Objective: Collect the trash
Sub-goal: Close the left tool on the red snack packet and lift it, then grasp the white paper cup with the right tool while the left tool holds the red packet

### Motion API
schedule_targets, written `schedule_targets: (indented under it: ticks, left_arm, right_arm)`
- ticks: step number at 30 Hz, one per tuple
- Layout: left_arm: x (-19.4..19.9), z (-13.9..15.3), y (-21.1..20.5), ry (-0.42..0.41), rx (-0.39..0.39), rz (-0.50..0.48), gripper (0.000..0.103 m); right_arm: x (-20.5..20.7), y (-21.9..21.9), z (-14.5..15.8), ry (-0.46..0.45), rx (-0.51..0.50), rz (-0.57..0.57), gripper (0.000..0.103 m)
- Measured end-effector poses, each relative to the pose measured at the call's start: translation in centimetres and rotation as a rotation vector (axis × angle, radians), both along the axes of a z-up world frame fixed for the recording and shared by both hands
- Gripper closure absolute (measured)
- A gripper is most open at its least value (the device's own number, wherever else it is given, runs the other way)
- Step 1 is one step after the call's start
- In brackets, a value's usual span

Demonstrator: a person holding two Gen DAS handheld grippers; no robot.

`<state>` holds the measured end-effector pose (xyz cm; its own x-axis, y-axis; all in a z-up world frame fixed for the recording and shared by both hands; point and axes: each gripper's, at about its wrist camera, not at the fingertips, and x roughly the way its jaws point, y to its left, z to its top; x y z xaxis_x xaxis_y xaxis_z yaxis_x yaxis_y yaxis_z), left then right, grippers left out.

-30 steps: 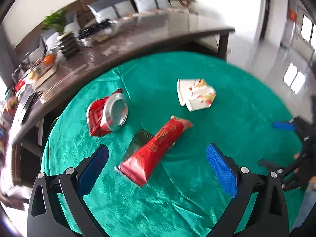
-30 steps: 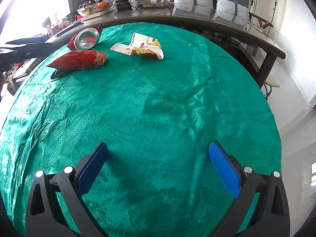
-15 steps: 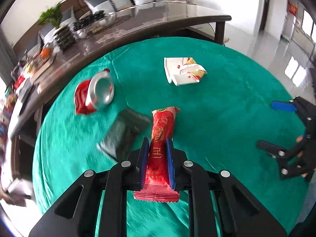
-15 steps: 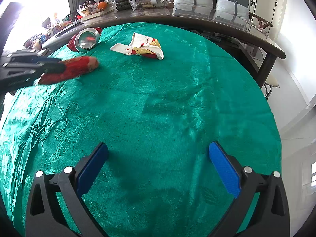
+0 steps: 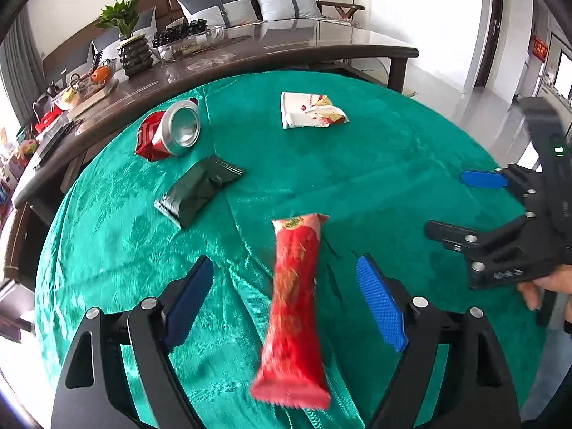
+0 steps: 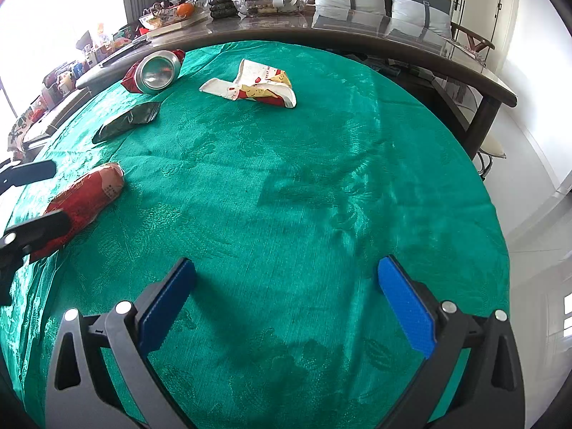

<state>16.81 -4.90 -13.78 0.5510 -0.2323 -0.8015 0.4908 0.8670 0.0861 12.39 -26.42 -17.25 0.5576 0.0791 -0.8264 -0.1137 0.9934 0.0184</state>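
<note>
Green patterned cloth covers the round worktop [image 5: 375, 164], with a long dark counter and a sofa with grey cushions behind it across the top of both views. Four pieces of trash lie on the cloth: a crushed red can [image 5: 168, 130] at upper left of the left wrist view, a white snack wrapper [image 5: 309, 111] at upper centre, a black foil packet [image 5: 198, 189] left of centre, and a long red snack packet [image 5: 295, 296] at lower centre. The left tongs [image 5: 286, 298] are opening, and the red packet sits between the blue pads [image 5: 380, 302] with clear gaps on both sides, so nothing presses on it; it looks blurred, probably dropping or settling near the worktop's near edge. In the right wrist view the same packet [image 6: 85, 196] shows at the left edge. The right tongs [image 6: 284, 295] hang spread wide and empty over bare cloth at lower centre of their own view. No bin shows in either view. Judging by the layout, the step is gathering the pieces toward one spot, so let the packet come fully to rest before pulling the left tongs away, lift clear rather than drag across the cloth, and take the black packet next across its narrow width.
</note>
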Motion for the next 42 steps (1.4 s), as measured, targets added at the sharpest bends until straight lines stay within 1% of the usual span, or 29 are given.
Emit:
schedule_targets:
  ticks: [2,8,10,11,13,16,18,20,22,23,25,28,30,31,32,34,36,37,38,39,40,41,42]
  left_arm:
    - [0.7,-0.6,-0.3,0.003,0.016,0.007,0.021]
    - [1.0,-1.5,0.2,0.008,-0.029,0.036,0.021]
    - [1.1,-2.0,0.3,0.008,-0.026,0.038,0.019]
    - [1.2,-2.4,0.4,0.013,-0.024,0.038,0.018]
    - [1.3,-2.2,1.0,0.021,-0.058,0.045,0.014]
    - [2.0,-2.6,1.6,0.057,-0.078,0.079,0.008]
    - [2.1,-2.7,1.4,0.061,-0.072,0.074,0.006]
    - [2.1,-2.8,1.1,0.055,-0.052,0.071,0.005]
    - [2.1,-2.8,1.3,0.062,-0.064,0.071,0.005]
    - [2.1,-2.8,1.3,0.063,-0.068,0.071,0.005]
    - [2.1,-2.9,1.3,0.063,-0.065,0.070,0.005]
    - [2.1,-2.9,1.3,0.063,-0.067,0.070,0.005]
    - [2.1,-2.9,1.2,0.063,-0.066,0.070,0.005]
    - [2.1,-2.9,1.2,0.063,-0.066,0.070,0.005]
    - [2.1,-2.9,1.2,0.063,-0.065,0.070,0.005]
    - [2.2,-2.9,1.2,0.063,-0.065,0.070,0.005]
    - [2.2,-2.9,1.2,0.062,-0.063,0.070,0.005]
    - [2.2,-2.9,1.2,0.062,-0.063,0.071,0.005]
    - [2.2,-2.9,1.1,0.062,-0.063,0.071,0.005]
    - [2.2,-2.9,1.1,0.062,-0.063,0.071,0.005]
    - [2.2,-2.9,1.1,0.062,-0.063,0.071,0.005]
    - [2.2,-2.9,1.1,0.062,-0.063,0.071,0.005]
    - [2.2,-2.9,1.1,0.062,-0.063,0.071,0.005]
  right_arm:
    - [0.0,0.0,0.0,0.000,0.000,0.000,0.004]
    - [0.0,0.0,0.0,0.001,0.000,0.007,0.004]
    - [0.5,-0.1,0.1,0.011,-0.005,0.068,0.004]
    - [1.1,-0.2,0.1,0.021,-0.008,0.107,0.004]
    - [2.6,-0.9,0.4,0.029,-0.002,0.132,0.004]
    - [5.9,-2.6,1.6,0.011,0.073,0.150,0.005]
    - [8.5,-3.1,2.5,0.004,0.104,0.150,0.005]
    - [11.5,-3.4,3.2,0.003,0.157,0.129,0.005]
    - [13.8,-3.7,3.5,-0.002,0.214,0.098,0.005]
    - [15.2,-3.6,3.5,-0.002,0.255,0.084,0.005]
    - [17.1,-3.2,3.3,0.007,0.293,0.075,0.005]
    - [19.2,-2.2,2.5,0.044,0.312,0.102,0.007]
    - [20.0,-1.2,1.7,0.082,0.305,0.155,0.008]
    - [20.1,-0.7,1.5,0.099,0.301,0.191,0.013]
    - [20.0,-0.4,1.4,0.115,0.303,0.225,0.028]
    - [19.3,0.1,1.5,0.140,0.307,0.288,0.050]
    - [17.9,0.6,2.0,0.139,0.296,0.341,0.060]
    - [17.3,0.6,2.3,0.137,0.294,0.355,0.070]
    - [16.8,0.8,2.5,0.134,0.288,0.366,0.076]
    - [15.9,1.0,2.8,0.124,0.263,0.369,0.079]
    - [15.2,1.0,3.0,0.118,0.235,0.359,0.088]
    - [14.6,1.0,3.1,0.113,0.220,0.341,0.095]
    - [13.7,0.6,3.5,0.107,0.223,0.314,0.094]
